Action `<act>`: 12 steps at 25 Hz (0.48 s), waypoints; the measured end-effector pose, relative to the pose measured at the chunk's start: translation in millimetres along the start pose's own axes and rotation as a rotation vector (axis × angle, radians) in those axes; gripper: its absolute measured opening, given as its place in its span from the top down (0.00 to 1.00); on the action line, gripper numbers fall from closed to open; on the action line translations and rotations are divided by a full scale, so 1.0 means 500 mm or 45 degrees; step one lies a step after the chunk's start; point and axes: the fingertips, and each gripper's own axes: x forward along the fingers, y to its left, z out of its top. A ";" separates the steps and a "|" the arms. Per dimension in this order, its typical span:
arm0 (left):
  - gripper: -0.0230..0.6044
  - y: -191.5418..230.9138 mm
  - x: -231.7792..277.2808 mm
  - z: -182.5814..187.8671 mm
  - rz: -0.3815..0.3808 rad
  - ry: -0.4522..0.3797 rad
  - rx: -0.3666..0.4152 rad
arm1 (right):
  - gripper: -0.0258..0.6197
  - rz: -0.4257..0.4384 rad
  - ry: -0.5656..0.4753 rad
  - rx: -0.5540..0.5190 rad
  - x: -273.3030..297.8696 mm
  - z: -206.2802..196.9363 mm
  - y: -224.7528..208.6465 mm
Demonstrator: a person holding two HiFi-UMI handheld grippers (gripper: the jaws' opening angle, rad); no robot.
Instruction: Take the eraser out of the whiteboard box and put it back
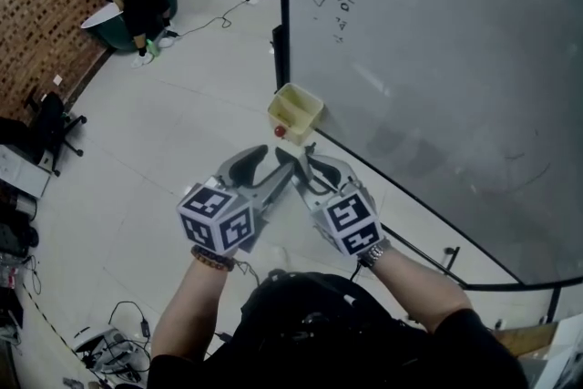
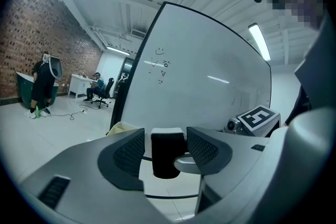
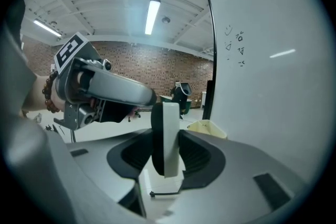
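Reaches the left gripper (image 2: 166,147) forward almost level, forearm low, jaws standing apart either side of the eraser (image 2: 168,165) without pressing it, likely steadying it or mid hand-over. Holds the eraser in the air, out of the yellow box (image 1: 294,111) at the whiteboard (image 1: 437,59) edge just ahead. Clamps it by its black and white faces in the right gripper (image 3: 165,157), tipped slightly downward, tips meeting the left's.
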 end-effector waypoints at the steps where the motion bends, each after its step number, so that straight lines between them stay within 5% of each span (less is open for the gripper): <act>1: 0.57 0.011 0.004 0.004 0.000 -0.003 -0.006 | 0.68 -0.014 0.002 0.002 0.008 0.003 -0.009; 12: 0.57 0.114 0.038 0.030 -0.031 0.004 -0.052 | 0.68 -0.163 0.030 0.027 0.080 0.030 -0.107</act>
